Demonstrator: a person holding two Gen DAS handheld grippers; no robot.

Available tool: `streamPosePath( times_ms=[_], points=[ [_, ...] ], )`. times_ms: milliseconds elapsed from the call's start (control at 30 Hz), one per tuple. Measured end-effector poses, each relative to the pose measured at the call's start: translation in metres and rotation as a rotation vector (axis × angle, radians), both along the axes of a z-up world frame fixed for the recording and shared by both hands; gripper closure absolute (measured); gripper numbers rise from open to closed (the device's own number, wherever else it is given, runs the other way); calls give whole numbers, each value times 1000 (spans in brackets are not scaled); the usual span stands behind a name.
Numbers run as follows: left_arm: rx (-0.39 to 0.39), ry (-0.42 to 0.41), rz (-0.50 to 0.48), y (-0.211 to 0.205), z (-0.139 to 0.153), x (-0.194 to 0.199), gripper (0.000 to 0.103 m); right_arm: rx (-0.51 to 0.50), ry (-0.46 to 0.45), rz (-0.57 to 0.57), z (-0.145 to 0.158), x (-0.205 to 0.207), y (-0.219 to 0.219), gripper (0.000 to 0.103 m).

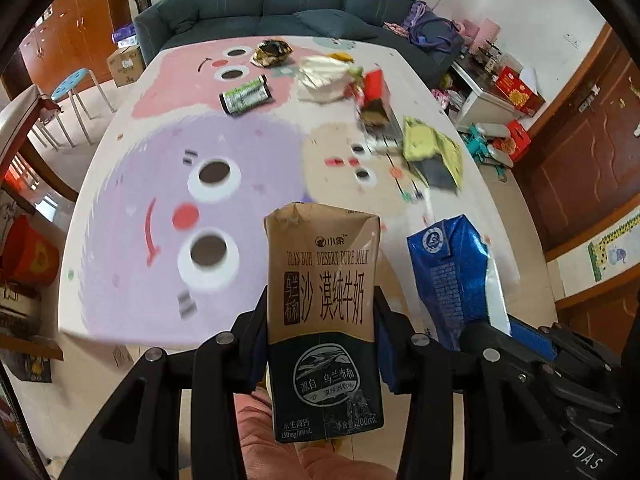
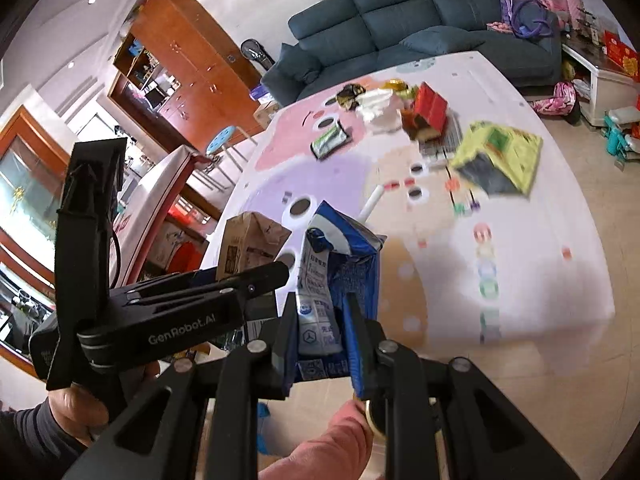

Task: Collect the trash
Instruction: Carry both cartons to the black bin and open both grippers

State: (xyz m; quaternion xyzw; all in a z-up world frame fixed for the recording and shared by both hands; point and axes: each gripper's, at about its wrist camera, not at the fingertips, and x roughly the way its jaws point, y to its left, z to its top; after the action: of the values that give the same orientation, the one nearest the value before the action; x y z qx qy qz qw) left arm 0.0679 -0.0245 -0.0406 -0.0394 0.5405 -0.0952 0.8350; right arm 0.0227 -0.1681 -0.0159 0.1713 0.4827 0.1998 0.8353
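Two cartons are off the table [image 1: 120, 288] at once, one per gripper, both held over the floor at its near edge. Table wears a pastel cartoon cloth; remaining trash sits clustered at the far side: white crumpled paper [image 1: 320, 78], yellow-green flattened box [image 1: 434, 152], red carton [image 1: 374, 88], dark can on its side [image 1: 246, 94], crinkled wrapper [image 1: 272, 52].

Left gripper [image 1: 320, 340] is clamped on the brown milk carton [image 1: 324, 300], pads on its two narrow sides at mid-height, carton upright. Right gripper [image 2: 324, 332] squeezes the blue-and-white carton [image 2: 340, 264] low down; that one is already dented, top flap torn open, a white straw [image 2: 372, 200] jutting from it.

No bin shows in either view.

Risks, as judged: blue carton's crushed walls give the pads little to bite, so a quick swing could let it slip. Open top plus tilt could spill leftover liquid. Straw may drop out. Grippers ride close together; the cartons could knock.
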Motion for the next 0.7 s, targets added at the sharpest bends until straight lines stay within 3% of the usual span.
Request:
streamPosePath(
  times_ms=[200, 400, 700],
  points=[
    [33, 51, -34, -16, -22, -51, 61, 33, 40, -3, -18, -47, -11, 82],
    [57, 113, -68, -23, -64, -75, 60, 17, 30, 13, -46, -77, -3, 82],
    [77, 177, -79, -13, -167, -85, 60, -44, 140, -1, -168, -87, 13, 82]
  ],
)
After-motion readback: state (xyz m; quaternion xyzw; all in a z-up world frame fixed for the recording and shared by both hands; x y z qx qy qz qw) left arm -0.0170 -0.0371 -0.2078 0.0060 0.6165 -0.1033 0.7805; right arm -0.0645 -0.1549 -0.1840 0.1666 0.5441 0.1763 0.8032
